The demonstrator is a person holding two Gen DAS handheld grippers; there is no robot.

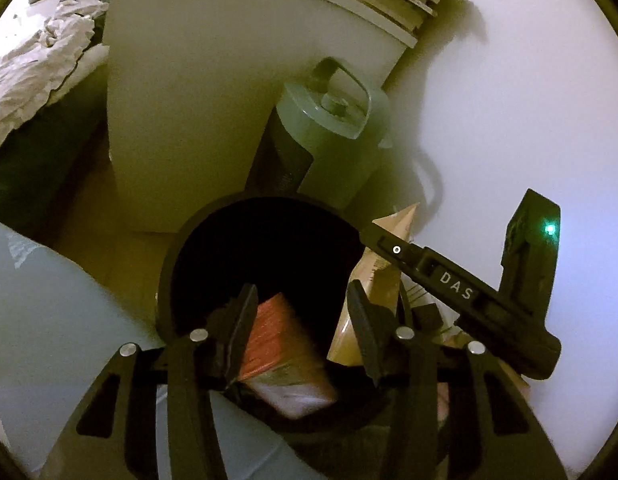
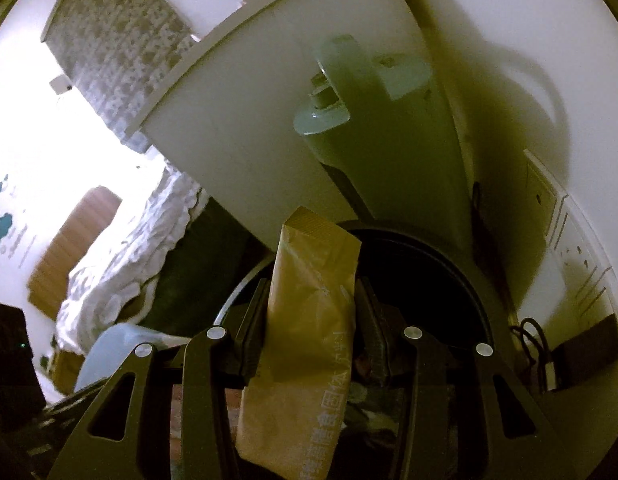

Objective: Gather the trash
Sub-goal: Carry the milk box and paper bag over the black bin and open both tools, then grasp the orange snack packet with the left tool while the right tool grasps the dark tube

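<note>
Down at the bottom middle of the left wrist view, a red packet (image 1: 275, 344) sits between the left tongs (image 1: 303, 332), over the dark mouth of the black bin (image 1: 177, 248). One finger touches its left edge, and the other finger stands clear, so the left tongs look let go. In the right wrist view, a tan paper pouch (image 2: 309, 312) stands up the middle of the frame. The right tongs (image 2: 309, 320) are clenched on it from both sides.

To do this step well, each piece should be right over the hole before the tongs let go, so nothing lands on the floor (image 1: 121, 256).

Both tongs tip down toward the bin. The right tongs show at the right of the left view, close beside the left ones. A grey jug (image 1: 333, 136) and a white cabinet (image 1: 213, 112) stand behind the bin.
</note>
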